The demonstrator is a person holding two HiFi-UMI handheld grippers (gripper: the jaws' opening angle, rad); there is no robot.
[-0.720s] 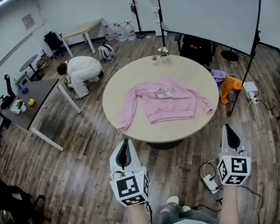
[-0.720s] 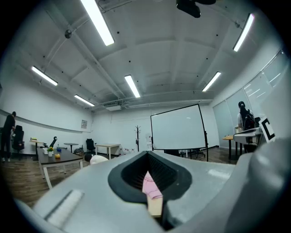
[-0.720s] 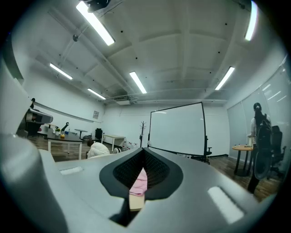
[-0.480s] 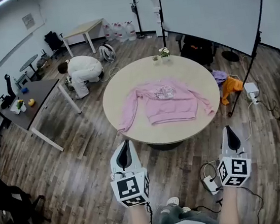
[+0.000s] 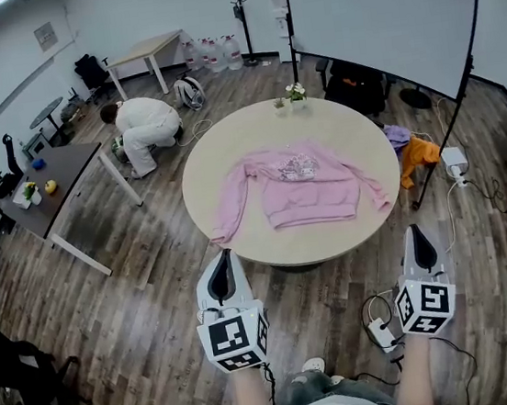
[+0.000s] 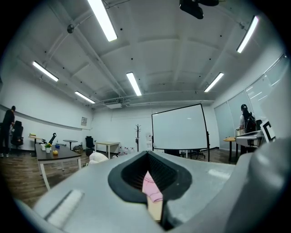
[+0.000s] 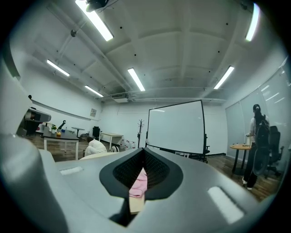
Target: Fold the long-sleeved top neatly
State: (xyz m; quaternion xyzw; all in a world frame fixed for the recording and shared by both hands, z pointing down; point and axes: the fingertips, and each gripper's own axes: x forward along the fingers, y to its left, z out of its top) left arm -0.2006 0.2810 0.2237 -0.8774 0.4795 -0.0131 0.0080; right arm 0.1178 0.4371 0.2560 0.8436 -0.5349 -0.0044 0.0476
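The top lies spread flat about the middle of the round table, collar toward the far edge and hem toward the near edge. Its sleeve on your left runs down and out, with the cuff close to the near-left rim. The sleeve on your right angles out toward the right edge. A small flower pot stands at the far edge, well apart from the top.

Your left gripper and right gripper hang off the table, over the wood floor just short of its near edge, one at each side of you and both pointing at the table. Each has its fingers pressed together on nothing. In both gripper views only a thin slit is left, and through it you see a sliver of the top far ahead.

Beyond the table, a person crouches on the floor at the far left beside a dark desk. A projection screen stands at the far right, with an orange cloth on the floor below it.
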